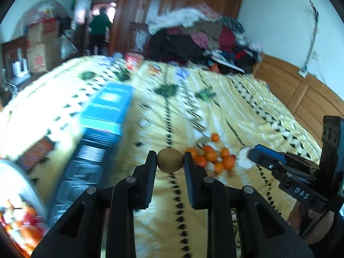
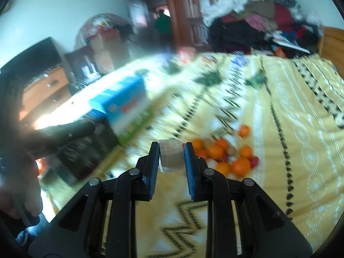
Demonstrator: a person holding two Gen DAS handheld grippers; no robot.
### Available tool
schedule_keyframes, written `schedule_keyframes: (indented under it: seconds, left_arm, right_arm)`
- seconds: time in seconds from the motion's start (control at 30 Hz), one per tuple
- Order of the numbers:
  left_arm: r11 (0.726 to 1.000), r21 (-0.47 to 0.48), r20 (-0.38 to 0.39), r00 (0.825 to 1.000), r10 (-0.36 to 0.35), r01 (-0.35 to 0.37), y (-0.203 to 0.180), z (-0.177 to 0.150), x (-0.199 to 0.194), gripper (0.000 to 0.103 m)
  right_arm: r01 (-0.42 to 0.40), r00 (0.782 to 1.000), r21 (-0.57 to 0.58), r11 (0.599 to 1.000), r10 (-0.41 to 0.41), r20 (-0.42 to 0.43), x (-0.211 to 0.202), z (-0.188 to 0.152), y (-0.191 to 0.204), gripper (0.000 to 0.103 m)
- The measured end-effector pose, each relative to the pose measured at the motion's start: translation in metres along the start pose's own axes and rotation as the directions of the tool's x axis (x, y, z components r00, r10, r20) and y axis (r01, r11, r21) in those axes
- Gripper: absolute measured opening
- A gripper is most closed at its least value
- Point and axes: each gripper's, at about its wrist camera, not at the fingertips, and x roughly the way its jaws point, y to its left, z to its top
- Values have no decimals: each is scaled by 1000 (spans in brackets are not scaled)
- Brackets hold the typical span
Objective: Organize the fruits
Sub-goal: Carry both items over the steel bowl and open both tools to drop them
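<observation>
Left wrist: left tool (image 1: pixel 169 160) level, clamping brown fruit (image 1: pixel 170 160).

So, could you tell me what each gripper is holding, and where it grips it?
The left gripper pinches a round brown fruit across its sides; the right gripper clamps a pale blurred item likewise.

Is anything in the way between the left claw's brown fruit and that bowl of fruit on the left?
Nothing visible blocks it. The left claw grips the brown fruit above the bedspread; the bowl sits lower left, beside the dark tray.
</observation>
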Motion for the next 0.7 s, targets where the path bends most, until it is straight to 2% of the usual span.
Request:
schedule_keyframes:
  seconds: [0.1,0.2,0.27,0.33,0.4,0.53,0.7]
  left_arm:
    - [996,-39,25,997,77,-76,35,-1,-34,25]
    - [979,-91,21,982,188,-185,75,-9,-62,25]
    - [956,-108,10,962,275,-272,100,-16,-78,25]
    - [933,-154,-15,945,327,-326,130,-25,-93,25]
    - [902,-176,-34,918,394,-394,155,-35,-106,25]
    - [859,-220,-79,886,457,-463,199,-57,-121,25]
    - [831,-245,-134,867,480,-499,229,-81,-123,25]
  right_arm:
    - [-69,997,-37,997,70,19,-2,15,39,24]
    - [-147,989,-74,986,149,17,3,25,83,24]
    - [-205,978,-105,973,207,0,11,30,119,24]
    - [-249,968,-131,960,248,-20,18,33,146,24]
    - [-293,956,-166,942,290,-47,25,32,177,24]
    - [-370,928,-218,903,352,-118,43,23,236,24]
    - [-423,902,-256,869,376,-213,69,6,291,24]
